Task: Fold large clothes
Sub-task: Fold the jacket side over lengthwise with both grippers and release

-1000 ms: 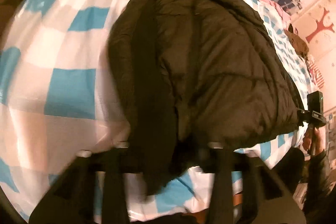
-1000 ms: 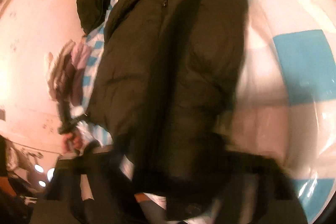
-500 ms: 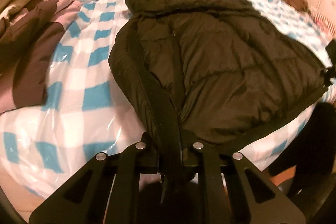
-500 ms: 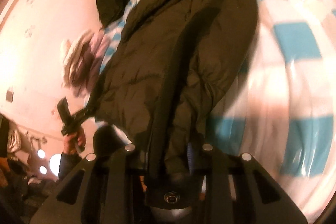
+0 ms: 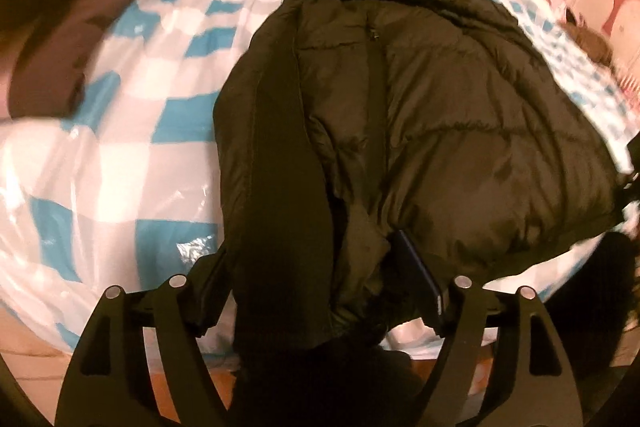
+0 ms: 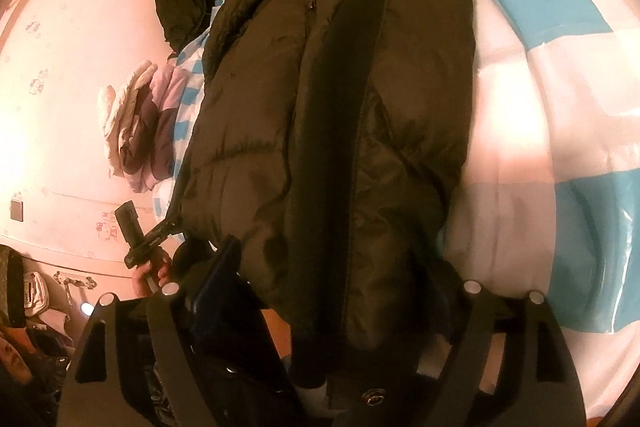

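One dark puffer jacket lies spread on the blue-and-white checked bed, filling the frame centre in both views. Two hand-held grippers are present. Left hand-held gripper: jaws wide, jacket hem bunched between them at lower centre. Right hand-held gripper: jaws wide, hem draped between them. One pile of folded clothes sits at centre left of the right wrist view.

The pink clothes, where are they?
In the left wrist view, the pink clothes lie top left on the checked sheet, left of the jacket.
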A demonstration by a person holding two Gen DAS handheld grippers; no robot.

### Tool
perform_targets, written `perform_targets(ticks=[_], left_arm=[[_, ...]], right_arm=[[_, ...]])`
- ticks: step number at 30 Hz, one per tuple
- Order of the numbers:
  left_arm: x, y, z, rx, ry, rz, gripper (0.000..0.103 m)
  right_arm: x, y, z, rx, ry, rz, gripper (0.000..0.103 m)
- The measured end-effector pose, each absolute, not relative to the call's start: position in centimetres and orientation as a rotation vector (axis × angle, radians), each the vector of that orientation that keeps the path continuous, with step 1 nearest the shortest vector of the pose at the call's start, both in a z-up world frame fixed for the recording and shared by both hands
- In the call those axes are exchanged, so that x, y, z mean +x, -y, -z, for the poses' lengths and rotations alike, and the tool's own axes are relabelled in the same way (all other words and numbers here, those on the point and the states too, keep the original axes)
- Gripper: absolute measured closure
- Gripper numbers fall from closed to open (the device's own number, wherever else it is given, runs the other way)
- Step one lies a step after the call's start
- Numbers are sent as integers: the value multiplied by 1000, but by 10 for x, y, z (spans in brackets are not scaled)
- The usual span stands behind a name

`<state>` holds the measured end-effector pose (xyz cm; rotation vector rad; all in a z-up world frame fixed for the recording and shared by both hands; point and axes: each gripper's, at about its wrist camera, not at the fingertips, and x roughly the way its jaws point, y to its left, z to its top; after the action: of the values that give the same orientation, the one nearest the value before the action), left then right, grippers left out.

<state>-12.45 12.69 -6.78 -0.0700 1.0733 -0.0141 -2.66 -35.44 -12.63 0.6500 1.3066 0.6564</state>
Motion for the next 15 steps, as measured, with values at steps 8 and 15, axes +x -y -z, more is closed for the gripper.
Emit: perform_targets(ticks=[8,15], left_arm=[[-143,-111,62,79,-991,-35,27],[-149,-114,58,51,-938,-25,27]], right_arm=[[-27,356,128,619,-1321,-627,21],[-27,354,128,634,-1316,-654,12]])
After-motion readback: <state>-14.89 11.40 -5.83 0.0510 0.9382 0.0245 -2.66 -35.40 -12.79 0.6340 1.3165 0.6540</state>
